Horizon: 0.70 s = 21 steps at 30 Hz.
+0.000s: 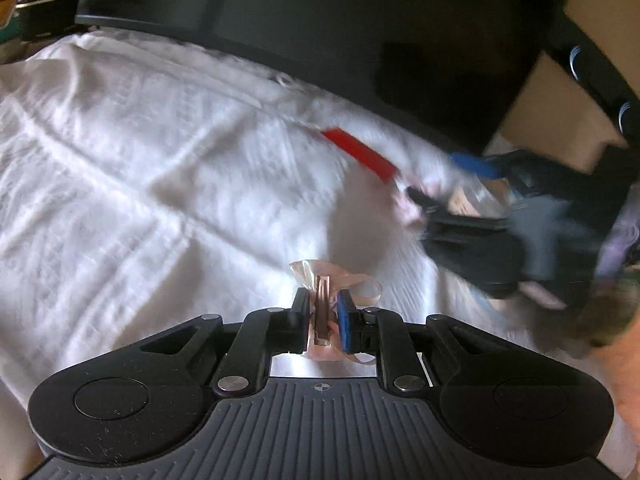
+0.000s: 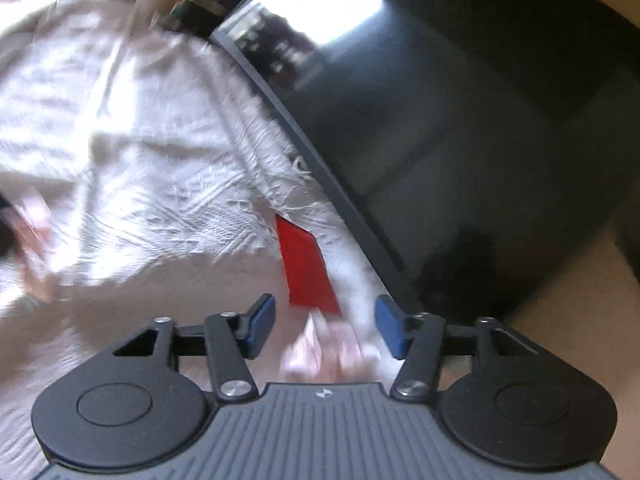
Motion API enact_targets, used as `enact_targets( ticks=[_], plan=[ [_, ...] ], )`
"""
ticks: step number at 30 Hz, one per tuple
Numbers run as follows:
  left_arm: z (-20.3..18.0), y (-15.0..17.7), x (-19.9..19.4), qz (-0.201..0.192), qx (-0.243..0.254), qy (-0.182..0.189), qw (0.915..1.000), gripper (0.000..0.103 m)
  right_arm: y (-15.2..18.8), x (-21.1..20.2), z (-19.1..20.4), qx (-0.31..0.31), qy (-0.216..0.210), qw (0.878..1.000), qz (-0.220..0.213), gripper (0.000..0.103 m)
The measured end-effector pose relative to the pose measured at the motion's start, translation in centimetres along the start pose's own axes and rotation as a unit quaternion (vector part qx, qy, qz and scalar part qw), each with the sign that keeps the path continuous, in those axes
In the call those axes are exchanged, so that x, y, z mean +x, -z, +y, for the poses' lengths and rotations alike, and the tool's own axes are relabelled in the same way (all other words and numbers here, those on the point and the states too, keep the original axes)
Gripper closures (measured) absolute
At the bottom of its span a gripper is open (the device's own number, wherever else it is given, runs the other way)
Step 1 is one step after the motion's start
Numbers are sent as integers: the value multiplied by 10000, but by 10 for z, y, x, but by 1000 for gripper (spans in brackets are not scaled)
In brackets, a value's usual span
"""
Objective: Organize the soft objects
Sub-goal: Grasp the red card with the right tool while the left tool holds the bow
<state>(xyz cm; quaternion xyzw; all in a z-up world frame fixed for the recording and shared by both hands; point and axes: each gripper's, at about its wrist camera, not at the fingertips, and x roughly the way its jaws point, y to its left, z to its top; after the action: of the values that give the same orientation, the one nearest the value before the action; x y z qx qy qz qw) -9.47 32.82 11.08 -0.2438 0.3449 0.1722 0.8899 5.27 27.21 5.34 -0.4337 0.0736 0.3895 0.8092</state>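
A white textured cloth [image 1: 140, 152] covers the surface, with a flat red rectangle [image 1: 360, 156] lying on it near its fringed far edge. My left gripper [image 1: 322, 294] is low in the middle of the left wrist view, shut on a crumpled pink translucent soft piece [image 1: 316, 274]. My right gripper [image 1: 444, 184] appears blurred at the right, just past the red rectangle. In the right wrist view my right gripper [image 2: 326, 330] has its blue pads [image 2: 262, 326] apart, with a blurred pink soft thing [image 2: 328, 354] between them and a gap on each side. The red rectangle [image 2: 308, 268] lies just ahead.
A glossy black panel [image 1: 320, 20] [image 2: 480, 128] borders the cloth's far edge. A cardboard box [image 1: 560, 116] stands at the right and a printed box [image 1: 24, 4] at the top left. A person's arm [image 1: 616, 360] is at the right edge.
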Motion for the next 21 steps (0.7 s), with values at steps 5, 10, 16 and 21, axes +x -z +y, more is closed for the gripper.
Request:
enact_targets(
  ticks=[5, 10, 16, 21],
  plan=[
    [28, -17, -8, -73, -100, -7, 9999, 86, -8, 66, 28, -677, 190, 9955, 631, 76],
    [57, -30, -5, -77, -441, -103, 9989, 86, -27, 70, -3, 19, 385, 9977, 566, 92],
    [53, -40, 7, 14, -363, -106, 9993, 86, -32, 111, -6, 227, 105, 9951, 961, 92],
    [43, -44, 12, 140, -237, -164, 9995, 86, -32, 118, 0, 30, 196, 9951, 964, 92]
  ],
)
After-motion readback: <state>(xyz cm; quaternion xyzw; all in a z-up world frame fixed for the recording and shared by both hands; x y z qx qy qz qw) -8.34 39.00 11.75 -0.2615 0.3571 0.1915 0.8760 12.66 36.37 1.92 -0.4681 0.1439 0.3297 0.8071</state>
